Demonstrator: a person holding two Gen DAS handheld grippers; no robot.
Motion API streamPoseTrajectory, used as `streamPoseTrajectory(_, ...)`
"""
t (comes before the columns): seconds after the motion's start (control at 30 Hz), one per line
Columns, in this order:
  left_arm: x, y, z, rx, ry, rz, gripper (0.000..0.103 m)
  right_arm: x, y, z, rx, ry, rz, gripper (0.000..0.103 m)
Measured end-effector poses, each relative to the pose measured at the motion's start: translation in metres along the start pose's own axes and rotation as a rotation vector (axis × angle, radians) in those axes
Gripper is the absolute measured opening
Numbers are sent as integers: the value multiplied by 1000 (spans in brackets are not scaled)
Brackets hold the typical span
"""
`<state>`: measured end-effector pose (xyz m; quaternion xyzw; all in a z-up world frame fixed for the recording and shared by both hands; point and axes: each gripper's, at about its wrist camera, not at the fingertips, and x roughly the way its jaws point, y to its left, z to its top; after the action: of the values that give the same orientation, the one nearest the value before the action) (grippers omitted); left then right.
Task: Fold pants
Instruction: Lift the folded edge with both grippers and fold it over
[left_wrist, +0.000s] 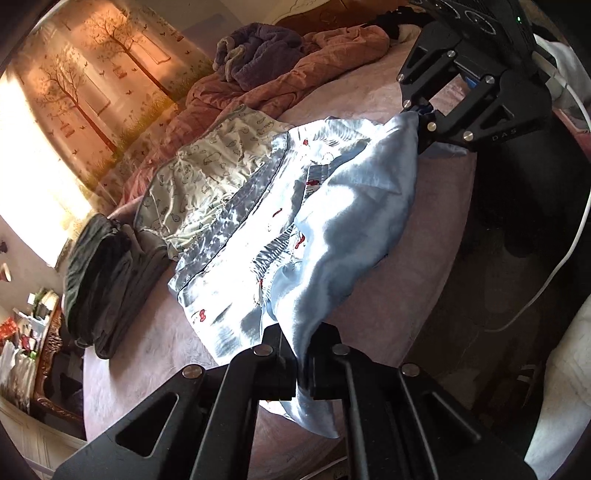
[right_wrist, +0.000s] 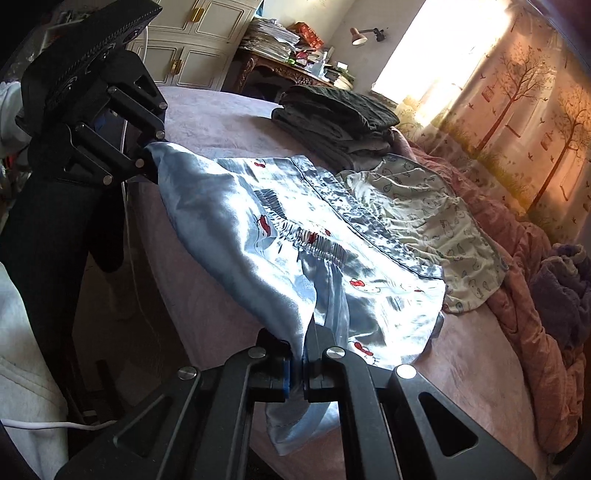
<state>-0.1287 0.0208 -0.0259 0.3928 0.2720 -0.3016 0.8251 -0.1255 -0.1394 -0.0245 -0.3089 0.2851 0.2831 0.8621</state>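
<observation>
Pants (left_wrist: 332, 221) of shiny pale blue satin, printed with small red marks, lie on the pink bed (left_wrist: 436, 229), and we hold them by two edges. Our left tool (left_wrist: 301, 369) is pinched shut on one edge at the near side of its own view; the cloth drops below the fingers and hides what lies behind them. Our right tool (left_wrist: 421, 118), seen far right in that view, is clamped on another corner, with only a bit of blue pad visible in the grip. From the right wrist the same pants (right_wrist: 266, 236) stretch between the right tool (right_wrist: 303, 365) near us and the left tool (right_wrist: 151, 155) at far left. Their gathered striped waistband (right_wrist: 306, 236) is partly buried in folds, so we cannot make out the legs. Beyond lie a cream printed garment (right_wrist: 424, 229), its shape unclear, and a folded dark stack (right_wrist: 332, 114). Strong sunlight washes out part of the satin.
</observation>
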Motion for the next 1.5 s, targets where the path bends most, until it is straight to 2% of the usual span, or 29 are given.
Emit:
streamPoseTrajectory(0.1,16,31,17,-54,54,-101,6,15,-29,15,34,40,123,3)
streamPoseTrajectory(0.17,23,51,28,-79,54,-147,6,24,-49,23,52,70,196,3)
streamPoseTrajectory(0.33,50,94,52,-172,72,-196,6,44,-97,44,114,105,348,3)
streamPoseTrajectory(0.4,63,105,57,-175,75,-188,6,53,-116,52,138,117,380,3)
streamPoseTrajectory(0.5,82,121,63,-204,85,-211,6,68,-145,61,184,110,398,3)
streamPoseTrajectory(0.67,113,145,67,-237,98,-251,6,104,-182,64,268,110,490,3)
streamPoseTrajectory(0.87,141,158,65,-277,118,-274,7,139,-200,55,344,111,513,3)
streamPoseTrajectory(0.97,146,161,62,-285,114,-259,10,149,-203,49,369,126,518,4)
streamPoseTrajectory(1.0,147,162,60,-293,113,-260,12,152,-204,48,375,135,508,7)
streamPoseTrajectory(1.03,148,164,59,-302,116,-256,14,154,-206,46,382,135,495,15)
streamPoseTrajectory(1.07,148,165,58,-309,116,-251,19,155,-209,45,394,127,482,27)
streamPoseTrajectory(1.1,148,166,56,-316,114,-246,25,154,-212,43,410,111,469,34)
streamPoseTrajectory(1.13,148,168,55,-326,110,-239,29,152,-216,41,428,94,461,47)
streamPoseTrajectory(1.17,147,170,54,-338,106,-230,35,149,-220,39,450,76,459,55)
streamPoseTrajectory(1.23,143,174,50,-363,93,-223,37,141,-230,34,505,40,470,55)
streamPoseTrajectory(1.33,131,182,44,-415,59,-219,46,123,-239,25,568,-25,461,55)
streamPoseTrajectory(1.43,118,186,36,-456,22,-231,49,105,-239,17,590,-74,451,55)
streamPoseTrajectory(1.5,115,186,30,-482,13,-241,55,95,-233,12,582,-94,442,56)
